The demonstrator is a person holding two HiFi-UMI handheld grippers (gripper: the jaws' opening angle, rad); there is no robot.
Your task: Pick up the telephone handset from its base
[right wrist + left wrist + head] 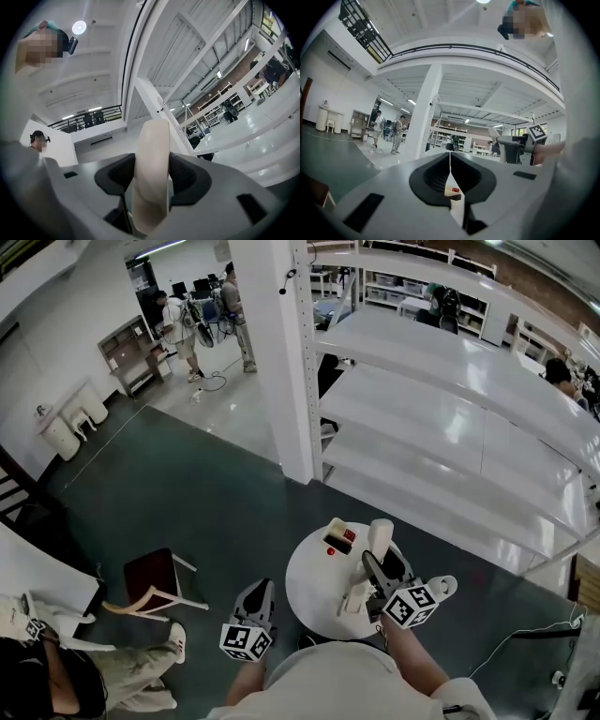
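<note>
A cream telephone handset (379, 538) is lifted off its base (338, 538), a cream box with a red patch that sits on a small round white table (309, 592). My right gripper (375, 570) is shut on the handset, which stands upright between the dark pads (187, 180) in the right gripper view, where the handset (151, 173) fills the middle. My left gripper (255, 604) hangs left of the table with nothing in it. In the left gripper view its jaws meet in a thin line at the left gripper (450, 164).
A wooden chair with a dark red seat (155, 582) stands on the dark floor left of the table. White shelving (450, 427) runs behind the table, beside a white pillar (277, 352). People (178, 329) stand far back. Another person's leg and shoe (176, 641) are at lower left.
</note>
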